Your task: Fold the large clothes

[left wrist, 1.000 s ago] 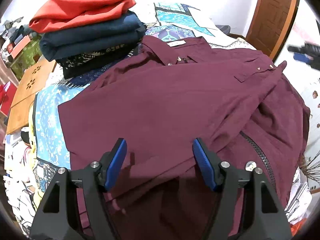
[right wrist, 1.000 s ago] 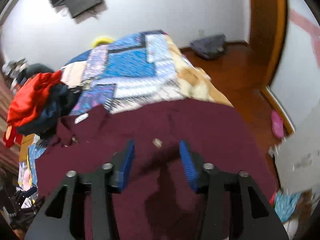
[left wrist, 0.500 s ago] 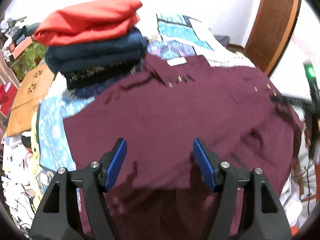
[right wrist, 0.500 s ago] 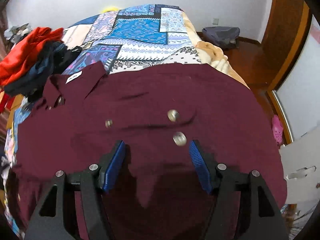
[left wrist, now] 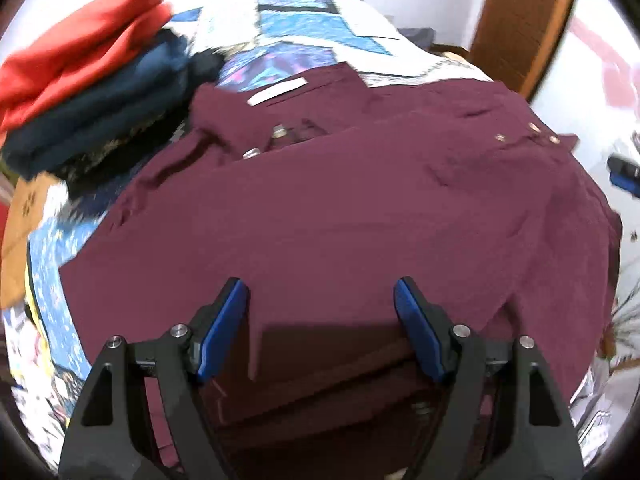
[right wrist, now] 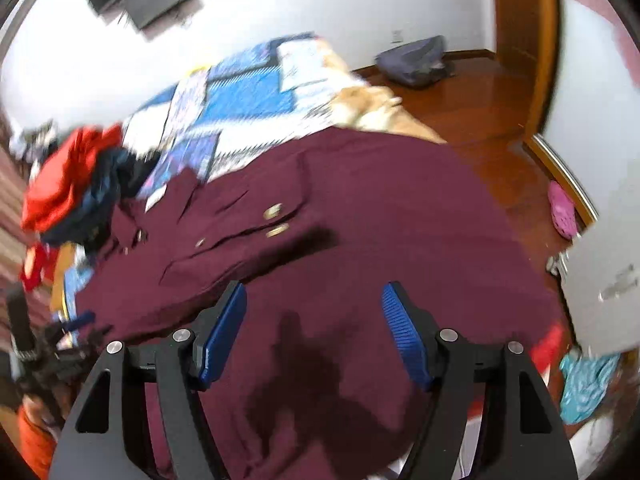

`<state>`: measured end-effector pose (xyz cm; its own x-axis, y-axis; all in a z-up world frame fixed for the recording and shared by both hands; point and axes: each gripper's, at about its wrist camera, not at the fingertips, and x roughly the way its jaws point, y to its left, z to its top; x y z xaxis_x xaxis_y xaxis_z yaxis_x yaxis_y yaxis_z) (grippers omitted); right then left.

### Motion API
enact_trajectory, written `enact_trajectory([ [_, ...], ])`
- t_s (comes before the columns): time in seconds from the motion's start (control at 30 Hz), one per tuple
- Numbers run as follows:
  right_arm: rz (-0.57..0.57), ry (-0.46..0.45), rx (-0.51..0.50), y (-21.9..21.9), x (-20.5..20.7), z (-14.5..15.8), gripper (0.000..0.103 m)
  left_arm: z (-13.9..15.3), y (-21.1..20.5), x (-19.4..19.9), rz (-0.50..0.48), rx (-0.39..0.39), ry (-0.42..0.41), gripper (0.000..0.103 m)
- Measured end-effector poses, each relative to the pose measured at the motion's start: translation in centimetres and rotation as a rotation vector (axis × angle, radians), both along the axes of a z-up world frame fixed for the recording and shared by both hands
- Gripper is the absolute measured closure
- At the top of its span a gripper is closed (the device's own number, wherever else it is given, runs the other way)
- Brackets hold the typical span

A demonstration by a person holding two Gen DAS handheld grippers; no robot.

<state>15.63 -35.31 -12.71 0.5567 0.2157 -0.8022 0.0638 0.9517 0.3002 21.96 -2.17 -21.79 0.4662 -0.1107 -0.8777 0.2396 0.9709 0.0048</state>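
The shirt (left wrist: 340, 208) lies spread beside the stack (left wrist: 92, 92), sleeve across it, mostly unfolded; left gripper (left wrist: 322, 320) and right gripper (right wrist: 314, 324) hover above it, jaws spread, empty.

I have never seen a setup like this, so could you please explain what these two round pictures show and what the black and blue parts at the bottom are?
No robot is at work here: a person holds a pair of tongs in each hand, and a wide-angle camera on each one looks forward along its two fingers. One picture comes from the left tongs, the other from the right tongs. The black arms with blue pads are those fingers. Both pairs stand open and hold nothing. Under them a large maroon button-up shirt lies spread on a blue patchwork quilt covering a bed. Beside the collar sits a stack of folded clothes, red on top and navy below.
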Motion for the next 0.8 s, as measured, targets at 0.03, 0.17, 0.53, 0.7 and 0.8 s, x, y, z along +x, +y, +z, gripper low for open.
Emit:
enact_trajectory([
  [0.03, -0.037, -0.004, 0.027, -1.3, -0.3, 0.2, 0.036, 0.2, -0.6, 0.0, -0.018, 0.0, -0.003, 0.027],
  [0.17, -0.167, -0.009, 0.103, -5.9, -1.4, 0.1, 0.036, 0.4, -3.4, 0.6, -0.073, 0.013, -0.007, 0.027],
  [0.53, -0.397, 0.124, 0.382, -13.3, -2.4, -7.0, 0.036, 0.1, -9.5, 3.2, -0.158, 0.017, 0.009, 0.027],
  [0.7, -0.452, 0.093, 0.443, -14.6, -2.0, -8.5, 0.033, 0.0, -9.7, 3.8, -0.151, 0.007, 0.008, 0.027],
  [0.8, -0.48, 0.072, 0.419, -15.3, -1.1, -8.5, 0.039, -0.2, -9.3, 4.0, -0.134, -0.015, 0.023, 0.027],
])
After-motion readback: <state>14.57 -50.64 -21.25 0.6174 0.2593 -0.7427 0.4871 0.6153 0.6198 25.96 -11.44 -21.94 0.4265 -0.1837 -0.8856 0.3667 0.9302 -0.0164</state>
